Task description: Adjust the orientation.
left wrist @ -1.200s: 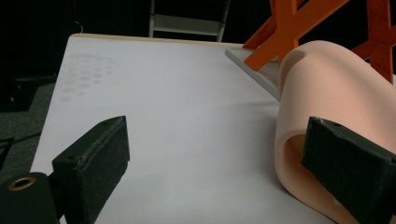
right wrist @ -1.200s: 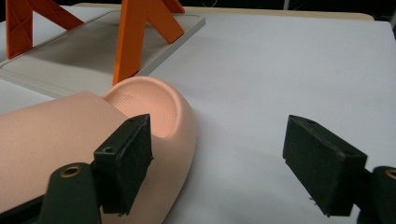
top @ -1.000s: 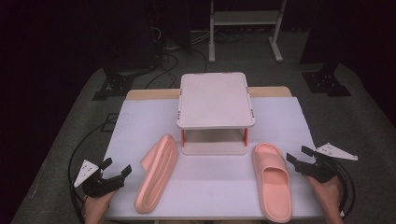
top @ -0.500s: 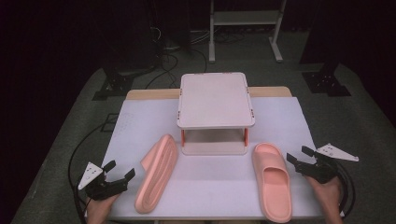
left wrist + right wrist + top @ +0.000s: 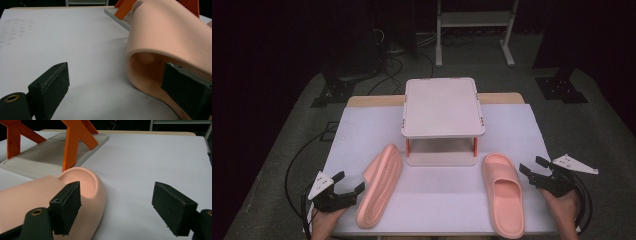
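Two pink slippers lie on the white table (image 5: 437, 190). The left slipper (image 5: 380, 184) (image 5: 170, 50) rests on its side; the right slipper (image 5: 503, 192) (image 5: 50, 195) lies sole down. Behind them stands a small two-tier shelf (image 5: 442, 107) with orange legs (image 5: 75, 142). My left gripper (image 5: 347, 187) (image 5: 117, 90) is open just left of the left slipper, its right jaw close to the slipper's opening. My right gripper (image 5: 532, 167) (image 5: 117, 207) is open beside the right slipper's outer edge, with its left jaw over that edge.
The shelf's lower board (image 5: 45, 157) sits close behind the slippers. Cables (image 5: 297, 165) trail over the grey floor on the left. A metal stand (image 5: 474, 30) is at the back. Bare table lies between the slippers.
My left gripper has moved right, toward the left slipper. The right gripper and both slippers have hardly moved.
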### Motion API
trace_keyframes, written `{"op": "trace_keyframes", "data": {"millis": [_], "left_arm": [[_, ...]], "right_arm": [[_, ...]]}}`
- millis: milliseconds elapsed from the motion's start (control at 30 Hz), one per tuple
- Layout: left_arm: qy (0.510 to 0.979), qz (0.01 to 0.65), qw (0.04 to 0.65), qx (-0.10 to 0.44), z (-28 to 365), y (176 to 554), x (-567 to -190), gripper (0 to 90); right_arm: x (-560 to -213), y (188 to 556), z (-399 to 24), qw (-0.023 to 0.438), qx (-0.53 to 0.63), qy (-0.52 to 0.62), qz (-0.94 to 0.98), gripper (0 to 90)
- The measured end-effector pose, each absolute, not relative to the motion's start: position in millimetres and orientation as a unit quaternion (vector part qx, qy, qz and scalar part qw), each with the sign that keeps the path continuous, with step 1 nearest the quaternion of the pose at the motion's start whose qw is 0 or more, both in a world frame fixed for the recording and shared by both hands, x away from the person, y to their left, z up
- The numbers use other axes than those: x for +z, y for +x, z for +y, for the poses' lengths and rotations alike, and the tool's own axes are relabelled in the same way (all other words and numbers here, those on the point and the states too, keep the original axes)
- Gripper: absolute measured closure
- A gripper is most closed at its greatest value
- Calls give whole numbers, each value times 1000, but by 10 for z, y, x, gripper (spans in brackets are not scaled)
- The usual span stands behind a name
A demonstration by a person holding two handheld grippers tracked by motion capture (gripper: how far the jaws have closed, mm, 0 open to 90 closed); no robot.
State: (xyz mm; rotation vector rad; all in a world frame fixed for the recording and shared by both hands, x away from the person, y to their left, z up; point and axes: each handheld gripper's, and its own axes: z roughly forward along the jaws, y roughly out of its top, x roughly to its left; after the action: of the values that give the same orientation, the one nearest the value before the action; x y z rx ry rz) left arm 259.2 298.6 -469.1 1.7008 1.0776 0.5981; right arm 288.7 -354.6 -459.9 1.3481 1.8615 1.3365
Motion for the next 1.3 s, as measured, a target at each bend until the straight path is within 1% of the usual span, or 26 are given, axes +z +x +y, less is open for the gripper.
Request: {"op": "trace_keyframes", "data": {"millis": [200, 400, 433, 700, 767, 1300], "left_arm": [[718, 444, 478, 241, 2890, 2664, -4707, 76], [723, 449, 473, 227, 2828, 2720, -4709, 82], [723, 447, 475, 226, 2812, 2721, -4709, 113], [729, 440, 474, 223, 2740, 2726, -4683, 155], [730, 433, 480, 224, 2723, 2723, -4678, 201], [733, 419, 489, 219, 2607, 2724, -4634, 231]], "right_arm": [[-4606, 2884, -3543, 238, 489, 493, 679, 226], [-4612, 2882, -3552, 236, 491, 492, 679, 226], [-4614, 2880, -3551, 234, 492, 492, 678, 226], [-4611, 2877, -3550, 235, 494, 491, 678, 226], [-4611, 2876, -3554, 235, 494, 491, 677, 226], [-4611, 2872, -3549, 235, 494, 491, 678, 226]]}}
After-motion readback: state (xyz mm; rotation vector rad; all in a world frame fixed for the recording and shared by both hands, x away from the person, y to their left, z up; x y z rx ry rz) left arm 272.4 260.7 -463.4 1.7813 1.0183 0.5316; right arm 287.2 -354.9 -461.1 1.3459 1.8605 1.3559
